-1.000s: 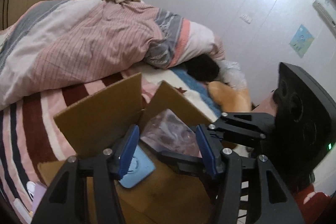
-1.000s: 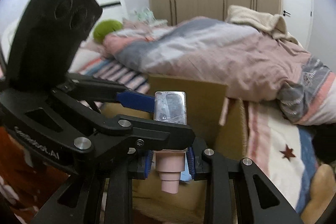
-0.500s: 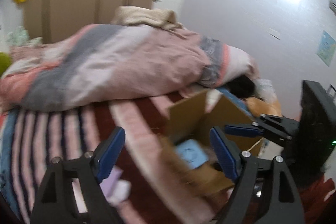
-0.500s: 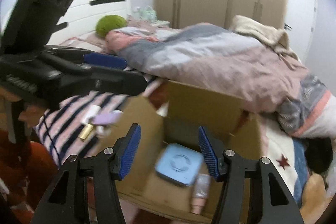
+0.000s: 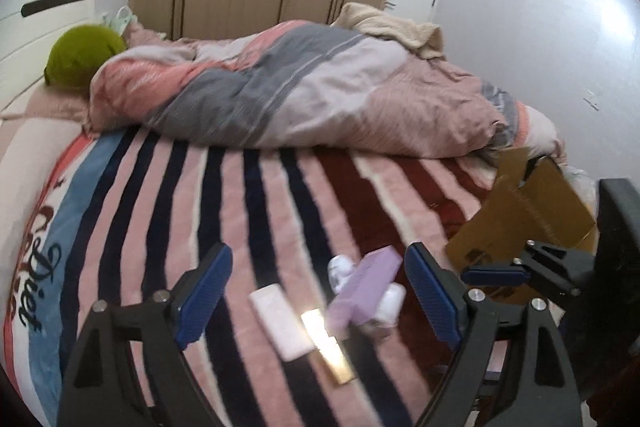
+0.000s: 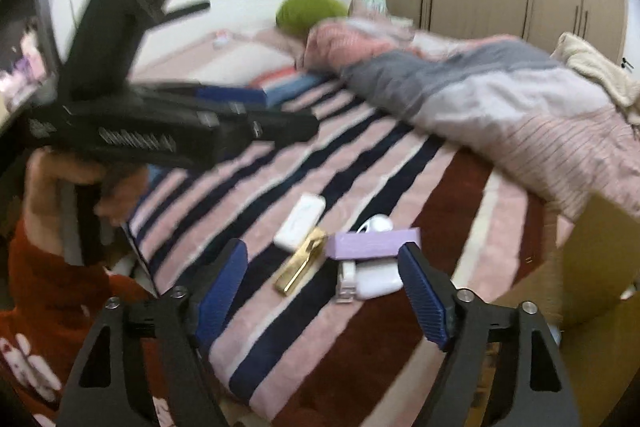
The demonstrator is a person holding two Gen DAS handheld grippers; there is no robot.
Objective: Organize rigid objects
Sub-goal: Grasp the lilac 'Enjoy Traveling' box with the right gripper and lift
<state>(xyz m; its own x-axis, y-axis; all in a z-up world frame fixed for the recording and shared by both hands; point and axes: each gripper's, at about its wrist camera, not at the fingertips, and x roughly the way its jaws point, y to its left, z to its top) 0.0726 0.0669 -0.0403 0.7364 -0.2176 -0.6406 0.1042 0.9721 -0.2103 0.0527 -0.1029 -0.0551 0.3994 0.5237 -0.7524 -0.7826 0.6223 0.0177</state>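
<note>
1. Now both your grippers are spread wide and carry nothing: the left gripper [image 5: 316,297] hangs above the pile, and the right gripper [image 6: 322,283] frames it from the near edge of the bed [image 6: 400,327].
2. Just ahead of your right fingers lie the things to sort. Nearest is a gold bar [image 6: 301,264]. Beside it, toward your right finger, a purple box [image 6: 374,243] rests on top of a white case [image 6: 376,281], with a small clip [image 6: 347,277] at the case's edge.
3. A little farther on sits a white slab [image 6: 299,222], touching the gold bar's far end.
4. Choose one item per grasp. I judge the purple box the easiest, since it lies on top and is free; lifting it first should uncover the white case.
5. Centre the box between your fingers across its narrow width, lower until they straddle it, then close. The soft blanket may let things sink or tip.
6. Well off to your right is the box [image 6: 596,259]; carry items there.
7. Beyond lies a duvet [image 5: 320,87].
</note>
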